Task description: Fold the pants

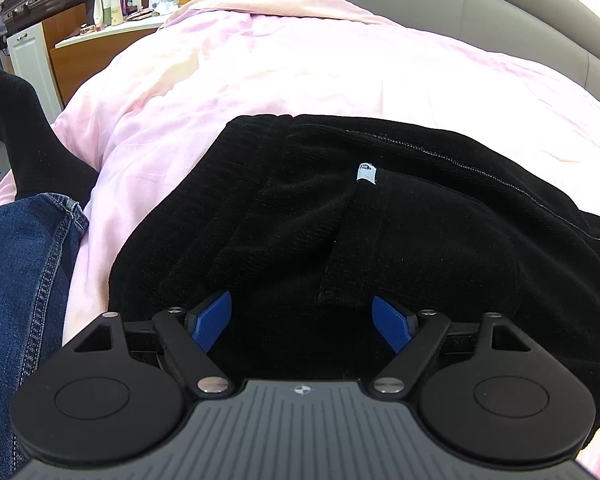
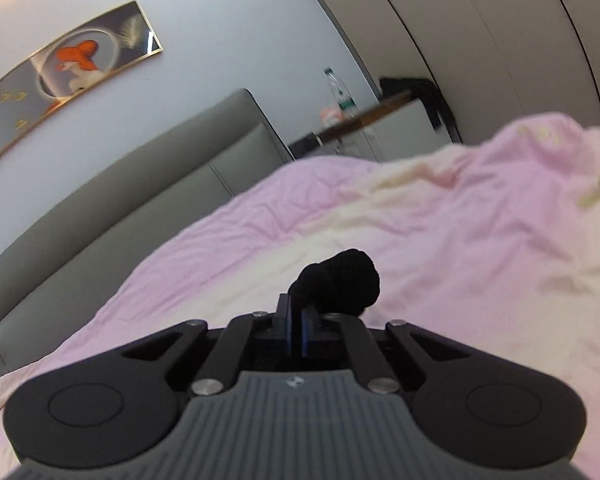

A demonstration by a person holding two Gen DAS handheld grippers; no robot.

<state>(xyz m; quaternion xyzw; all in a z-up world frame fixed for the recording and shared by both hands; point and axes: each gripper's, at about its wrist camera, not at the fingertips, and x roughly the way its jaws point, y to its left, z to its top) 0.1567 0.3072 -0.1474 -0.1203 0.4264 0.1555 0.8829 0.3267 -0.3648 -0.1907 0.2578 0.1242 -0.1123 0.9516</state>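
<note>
Black pants (image 1: 400, 240) lie bunched on the pink bed cover (image 1: 260, 64), with a small white label (image 1: 366, 172) showing near a seam. My left gripper (image 1: 300, 308) hangs just above the near part of the pants. Its blue pads (image 1: 214, 320) stand wide apart with only flat cloth below them. In the right wrist view my right gripper (image 2: 296, 308) is shut, its blue pads pressed together. A small bunch of the black pants (image 2: 340, 284) sticks out past its tips, lifted above the bed cover (image 2: 440, 240).
A person's leg in blue jeans (image 1: 20, 280) with a black sock (image 1: 24, 128) rests at the left edge of the bed. A grey padded headboard (image 2: 140, 184) runs behind the bed. A dresser with bottles (image 1: 112, 12) and a bedside table with a water bottle (image 2: 340, 96) stand beyond.
</note>
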